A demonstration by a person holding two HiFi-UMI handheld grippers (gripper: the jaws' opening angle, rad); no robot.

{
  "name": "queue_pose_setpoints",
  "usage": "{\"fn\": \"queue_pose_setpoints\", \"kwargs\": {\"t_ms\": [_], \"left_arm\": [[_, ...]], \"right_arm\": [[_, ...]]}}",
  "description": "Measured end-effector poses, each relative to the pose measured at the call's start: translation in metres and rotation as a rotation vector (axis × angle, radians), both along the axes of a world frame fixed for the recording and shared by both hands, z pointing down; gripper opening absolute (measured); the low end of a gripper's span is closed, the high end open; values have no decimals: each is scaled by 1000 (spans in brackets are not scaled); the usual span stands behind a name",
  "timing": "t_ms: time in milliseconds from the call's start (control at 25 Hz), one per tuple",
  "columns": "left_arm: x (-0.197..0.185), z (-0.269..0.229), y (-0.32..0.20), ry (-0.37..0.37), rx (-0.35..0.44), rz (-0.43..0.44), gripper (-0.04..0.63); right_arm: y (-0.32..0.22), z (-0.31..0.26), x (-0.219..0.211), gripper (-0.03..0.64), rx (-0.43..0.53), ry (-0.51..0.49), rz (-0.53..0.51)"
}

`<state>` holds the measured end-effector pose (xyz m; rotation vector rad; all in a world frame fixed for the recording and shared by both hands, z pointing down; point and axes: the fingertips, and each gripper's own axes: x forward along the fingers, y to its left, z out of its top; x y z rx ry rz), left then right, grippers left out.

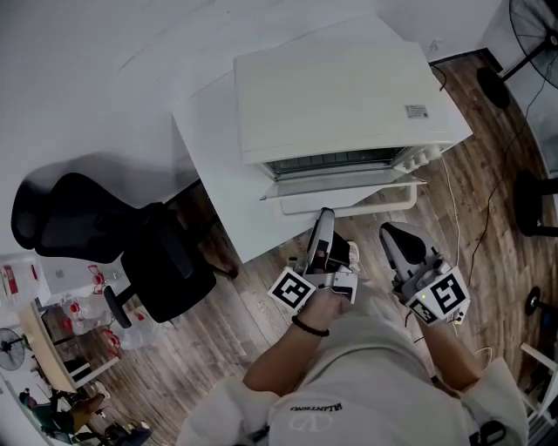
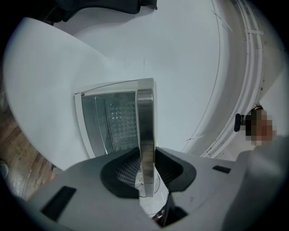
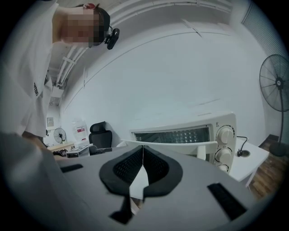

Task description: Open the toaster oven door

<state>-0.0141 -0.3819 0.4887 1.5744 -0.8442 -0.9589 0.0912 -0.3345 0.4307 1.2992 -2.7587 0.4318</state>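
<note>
Our left gripper (image 2: 145, 152) grasps the long pale handle bar (image 2: 145, 113) of the white boxy toaster oven (image 1: 340, 96). The bar crosses its jaws. Our right gripper (image 3: 142, 151), clenched and empty, is farther away.

A toaster oven (image 1: 349, 96) sits on a table (image 1: 214, 165), its door (image 1: 340, 181) ajar toward the person. An office chair (image 1: 131, 253) stands left of the table, and a fan (image 1: 536, 26) stands far right.

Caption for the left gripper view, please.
Left gripper clamped on the metal handle of the partly open toaster oven door.
</note>
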Motion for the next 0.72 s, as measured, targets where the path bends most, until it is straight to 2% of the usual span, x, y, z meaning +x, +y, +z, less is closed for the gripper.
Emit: {"fn": "queue_pose_setpoints", "kwargs": {"t_ms": [360,720], "left_arm": [[0,18,23,-15,-39,51,104],[0,43,49,-68,-82,105,104]], "right_arm": [[18,13,-2,18,-37,-14,32],[34,30,-11,18,-79,-13,19]]}}
